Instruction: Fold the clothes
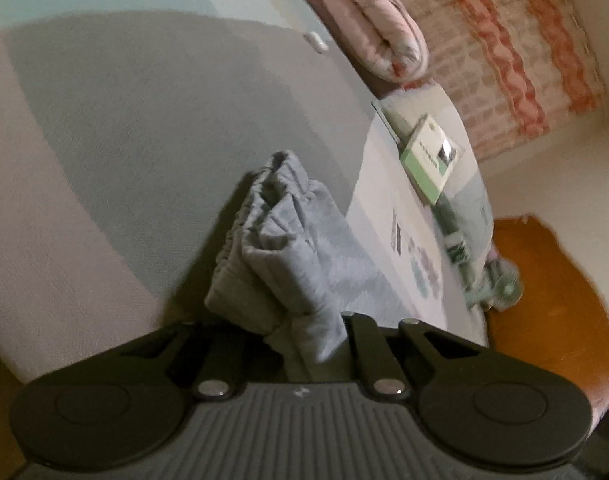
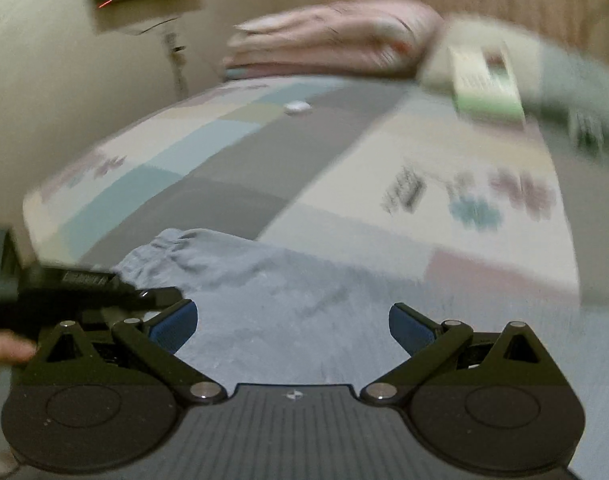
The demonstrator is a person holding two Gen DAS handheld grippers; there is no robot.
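The left tool (image 1: pixel 304 332) is clenched on a bunched edge of the grey-blue garment (image 1: pixel 288 240), which lies on the bed (image 1: pixel 104 140). The right tool (image 2: pixel 292 320) hovers released above it.

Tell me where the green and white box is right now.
The green and white box lies at the bed's right edge in the left wrist view, below the folded pink quilt, beyond the grey garment.

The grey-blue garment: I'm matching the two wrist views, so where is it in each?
Left wrist: grey-blue garment bunched at lower centre, pinched in the left claw.
Right wrist: spread across lower centre.
Shared landmark: small white object on the bedspread.
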